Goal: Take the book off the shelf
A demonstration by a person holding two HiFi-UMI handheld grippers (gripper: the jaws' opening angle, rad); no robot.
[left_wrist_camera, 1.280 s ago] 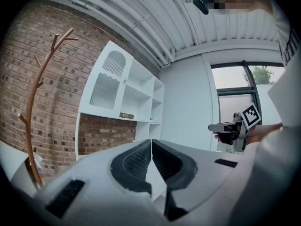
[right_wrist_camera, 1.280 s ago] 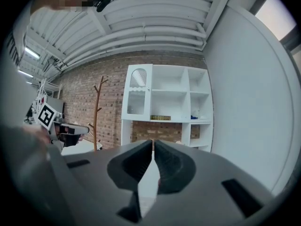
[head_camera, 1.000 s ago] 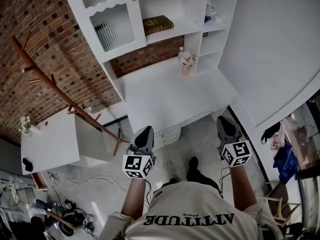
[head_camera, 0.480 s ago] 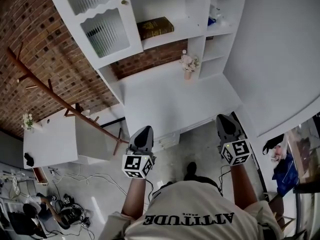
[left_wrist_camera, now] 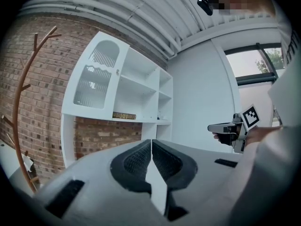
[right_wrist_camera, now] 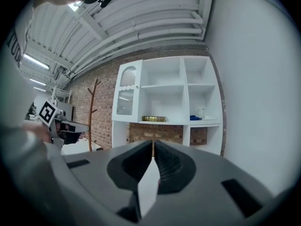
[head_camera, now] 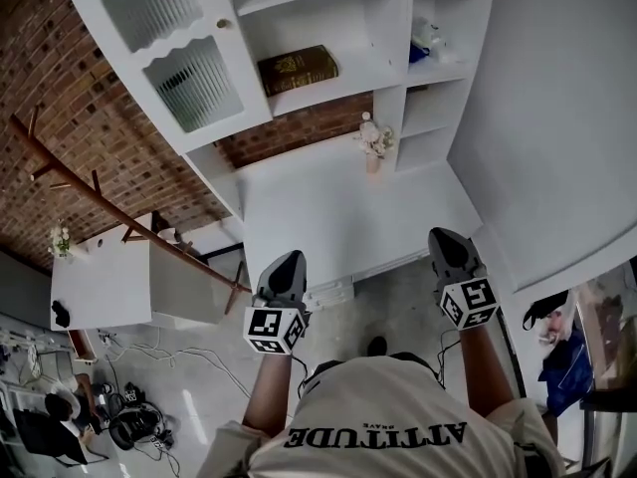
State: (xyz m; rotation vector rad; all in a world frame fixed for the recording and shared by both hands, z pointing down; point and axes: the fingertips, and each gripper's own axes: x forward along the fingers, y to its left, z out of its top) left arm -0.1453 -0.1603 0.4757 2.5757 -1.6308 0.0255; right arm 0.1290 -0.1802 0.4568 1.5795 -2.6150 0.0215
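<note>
Book near shelf edge; left claw, right claw far (closed)

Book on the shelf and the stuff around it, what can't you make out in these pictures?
- Book: cover and spine lettering too small to read in all three views.
- Glass door: its ribbed panes blur whatever is behind them, in the head view and both gripper views.
- Blue thing right of the book: too small to identify in any view.
</note>
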